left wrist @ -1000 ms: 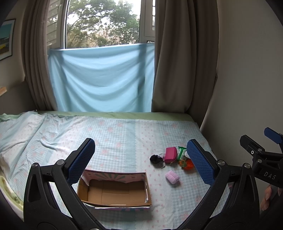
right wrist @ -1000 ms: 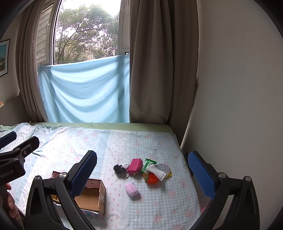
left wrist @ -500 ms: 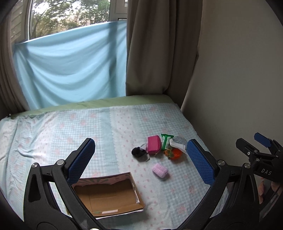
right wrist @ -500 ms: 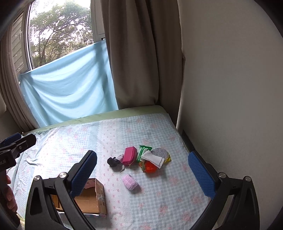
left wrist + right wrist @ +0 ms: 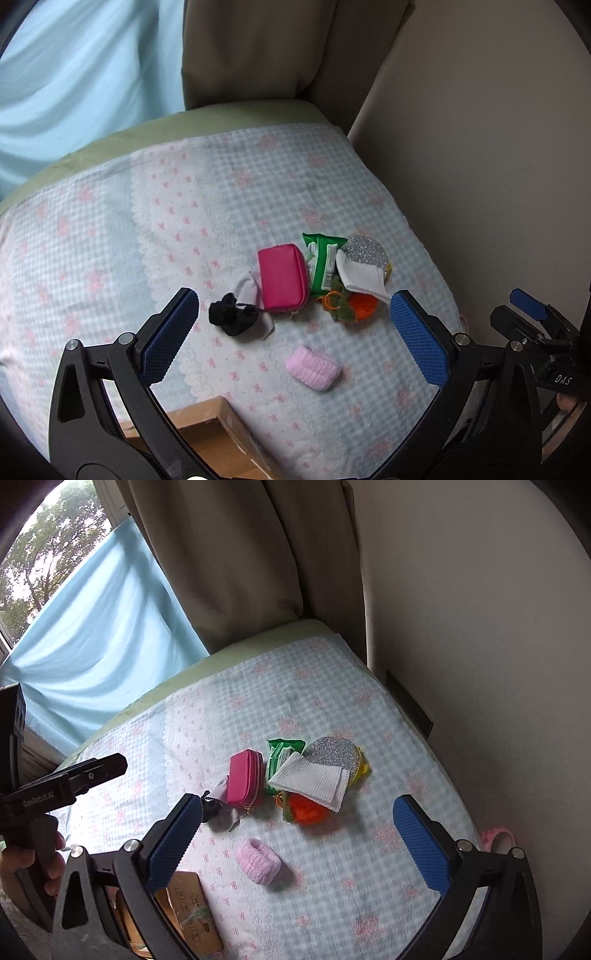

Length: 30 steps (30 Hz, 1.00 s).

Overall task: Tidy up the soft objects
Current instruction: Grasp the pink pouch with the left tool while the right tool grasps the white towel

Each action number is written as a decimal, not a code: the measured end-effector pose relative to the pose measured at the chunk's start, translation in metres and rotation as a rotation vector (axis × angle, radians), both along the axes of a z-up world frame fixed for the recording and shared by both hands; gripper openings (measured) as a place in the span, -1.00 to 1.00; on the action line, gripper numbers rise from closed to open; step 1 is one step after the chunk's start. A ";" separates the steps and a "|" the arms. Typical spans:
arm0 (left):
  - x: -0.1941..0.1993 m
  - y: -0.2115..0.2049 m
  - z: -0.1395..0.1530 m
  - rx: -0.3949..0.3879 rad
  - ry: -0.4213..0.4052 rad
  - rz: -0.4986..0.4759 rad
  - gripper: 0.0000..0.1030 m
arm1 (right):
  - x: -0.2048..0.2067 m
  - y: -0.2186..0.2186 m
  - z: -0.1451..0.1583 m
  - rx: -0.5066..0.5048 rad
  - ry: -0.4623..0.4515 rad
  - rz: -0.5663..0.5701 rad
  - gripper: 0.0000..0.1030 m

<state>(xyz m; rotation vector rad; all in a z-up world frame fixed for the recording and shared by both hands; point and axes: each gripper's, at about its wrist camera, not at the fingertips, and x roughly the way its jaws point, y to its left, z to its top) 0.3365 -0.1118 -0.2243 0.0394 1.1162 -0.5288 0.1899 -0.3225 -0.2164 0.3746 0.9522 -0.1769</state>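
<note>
A brown cardboard box (image 5: 218,439) sits at the near left on the checked bed sheet (image 5: 92,258). The left gripper (image 5: 293,338) hangs over the bed with its two blue pads far apart, and it holds nothing. To the right of the box, a little farther off, lies a black soft thing (image 5: 231,314) on a grey cloth (image 5: 247,288). Just right of that is a bright pink pouch (image 5: 282,277). Nearer than the pouch, by itself, lies a fluffy light pink roll (image 5: 313,368). Right of the pouch is a green packet (image 5: 321,264). A white cloth (image 5: 360,275) lies partly over a shiny silver round pad (image 5: 367,249) and an orange and green knitted thing (image 5: 354,304). The right gripper (image 5: 297,834) is wide open too, with nothing in it. A wall (image 5: 498,147) stands on the far right.
</note>
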 end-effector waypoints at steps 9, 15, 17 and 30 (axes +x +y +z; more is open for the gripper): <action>0.080 -0.045 -0.123 0.038 0.173 -0.078 0.89 | 0.078 -0.041 -0.106 0.171 0.130 -0.110 1.00; 0.110 -0.058 -0.187 0.046 0.284 -0.097 0.81 | 0.108 -0.049 -0.168 0.243 0.239 -0.150 0.93; 0.115 -0.060 -0.204 0.046 0.317 -0.098 0.78 | 0.113 -0.052 -0.185 0.277 0.263 -0.164 0.87; 0.116 -0.076 -0.229 0.017 0.366 -0.127 0.25 | 0.118 -0.055 -0.211 0.300 0.323 -0.189 -0.32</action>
